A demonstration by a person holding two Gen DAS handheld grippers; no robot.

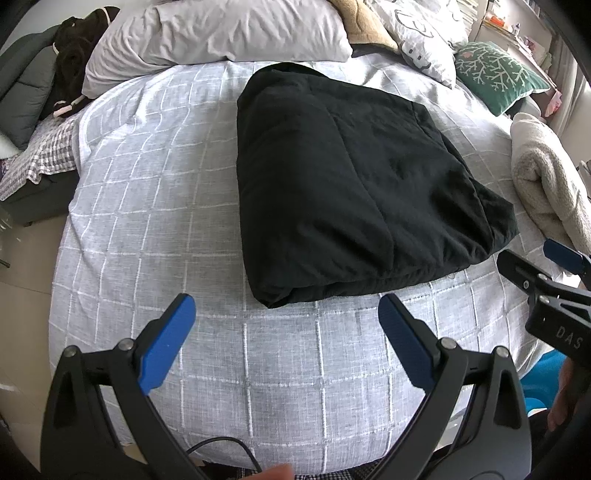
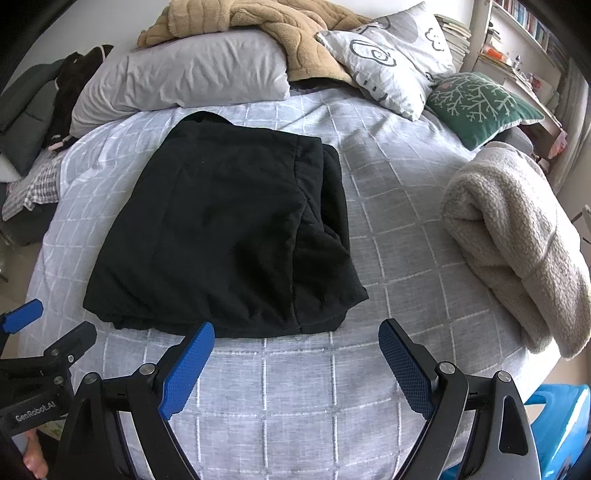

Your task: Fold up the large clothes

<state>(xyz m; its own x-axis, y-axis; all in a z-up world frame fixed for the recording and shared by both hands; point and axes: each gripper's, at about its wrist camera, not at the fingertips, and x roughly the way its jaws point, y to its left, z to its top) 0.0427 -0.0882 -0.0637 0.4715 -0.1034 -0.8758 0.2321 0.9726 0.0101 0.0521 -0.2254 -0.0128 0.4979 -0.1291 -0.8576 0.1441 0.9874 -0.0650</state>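
Observation:
A black garment lies folded into a thick rectangle on the grey checked bedspread; it also shows in the right wrist view. My left gripper is open and empty, hovering just in front of the garment's near edge. My right gripper is open and empty, also just short of the near edge, toward the garment's right corner. Each gripper shows at the side of the other's view: the right gripper and the left gripper.
A folded beige fleece lies at the bed's right edge. Pillows, a tan blanket and a green cushion line the head of the bed. Dark clothes pile at the left. A blue stool stands at bottom right.

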